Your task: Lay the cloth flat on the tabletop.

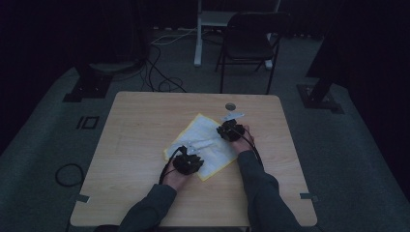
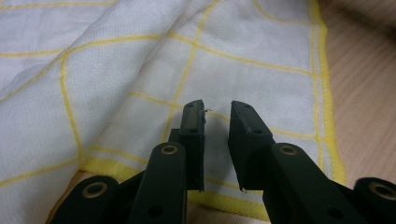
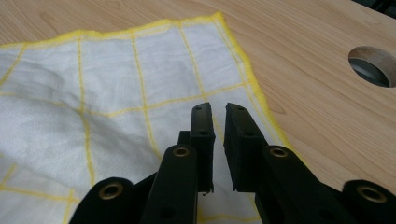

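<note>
Left gripper (image 2: 217,112) first: its jaws stand a narrow gap apart, nothing pinched between them, tips poised over the cloth (image 2: 187,60) near its hemmed edge. Right past those jaws the fabric is white, a fine open weave, crossed by thin yellow lines that cut it into big squares. A thicker yellow hem runs along the border beneath the jaws and up the side to their right. Ahead and to the left the cloth rumples into soft folds and one long diagonal ridge; it is not lying flat there.

Over to the right gripper (image 3: 217,109): jaws nearly together, just a slim slit between them, and no cloth caught in it. They hang above the cloth (image 3: 116,93) close to its yellow border, with a corner of the cloth ahead of them. This stretch is smoother, only mild waves to the jaws' left. Off to their right is bare pale wood of the counter (image 3: 303,60), with a round hole (image 3: 371,65) cut through it.

From the high view, the cloth (image 1: 205,137) sits angled near mid-counter (image 1: 140,140), between the two hands: left gripper (image 1: 189,157) at its near edge, right gripper (image 1: 231,126) at its far right side.
</note>
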{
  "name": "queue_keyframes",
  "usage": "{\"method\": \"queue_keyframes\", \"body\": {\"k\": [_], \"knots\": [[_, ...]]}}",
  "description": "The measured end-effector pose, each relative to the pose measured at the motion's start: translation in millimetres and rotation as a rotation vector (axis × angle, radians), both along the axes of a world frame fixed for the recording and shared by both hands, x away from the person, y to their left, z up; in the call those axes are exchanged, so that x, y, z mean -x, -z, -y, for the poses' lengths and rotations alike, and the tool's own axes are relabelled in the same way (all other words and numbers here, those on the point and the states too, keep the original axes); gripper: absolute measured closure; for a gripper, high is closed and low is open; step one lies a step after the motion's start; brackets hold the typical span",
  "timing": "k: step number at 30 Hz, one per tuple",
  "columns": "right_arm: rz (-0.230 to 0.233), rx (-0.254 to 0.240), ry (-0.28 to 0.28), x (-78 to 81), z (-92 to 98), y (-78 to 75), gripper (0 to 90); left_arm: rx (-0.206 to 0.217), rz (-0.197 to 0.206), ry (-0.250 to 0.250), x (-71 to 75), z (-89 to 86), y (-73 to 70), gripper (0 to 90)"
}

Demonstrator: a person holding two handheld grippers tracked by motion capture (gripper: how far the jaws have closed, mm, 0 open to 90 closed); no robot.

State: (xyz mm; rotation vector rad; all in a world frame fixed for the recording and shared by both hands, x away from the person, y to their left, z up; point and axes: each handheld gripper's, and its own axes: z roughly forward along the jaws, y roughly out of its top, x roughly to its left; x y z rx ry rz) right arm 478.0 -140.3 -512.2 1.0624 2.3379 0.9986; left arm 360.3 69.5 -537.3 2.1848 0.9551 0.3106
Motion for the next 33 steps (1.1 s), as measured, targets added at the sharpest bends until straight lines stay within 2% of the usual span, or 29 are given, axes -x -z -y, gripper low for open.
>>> {"method": "queue_keyframes", "body": {"k": [7,13,16,19,25,28,29,33], "knots": [[-0.007,0.005,-0.009,-1.1,-4.1,1.3,79.3,0.016,0.005,0.005,13.4,-9.7,1.5,77.7],[-0.02,0.025,-0.029,-1.4,-11.6,5.2,76.9,0.043,0.001,-0.025,26.0,-30.5,2.9,78.8],[-0.013,0.057,-0.044,-2.1,-17.5,6.4,75.2,0.036,0.001,-0.036,33.5,-43.8,2.4,78.9],[-0.009,0.067,-0.056,-2.4,-25.2,5.4,74.2,0.03,-0.002,-0.05,38.6,-53.7,1.8,79.1],[-0.015,0.088,-0.082,-2.7,-41.4,11.8,73.2,0.012,0.002,-0.071,41.8,-65.3,0.8,79.0],[-0.021,0.095,-0.082,-3.2,-42.3,14.5,73.0,0.011,0.006,-0.076,41.9,-66.3,0.8,79.1],[-0.031,0.099,-0.082,-2.9,-41.3,20.3,71.9,0.013,0.006,-0.077,41.6,-67.1,0.9,79.1],[-0.038,0.105,-0.072,-2.1,-35.6,19.6,71.8,0.009,0.006,-0.078,41.2,-68.3,0.7,79.2]]}}
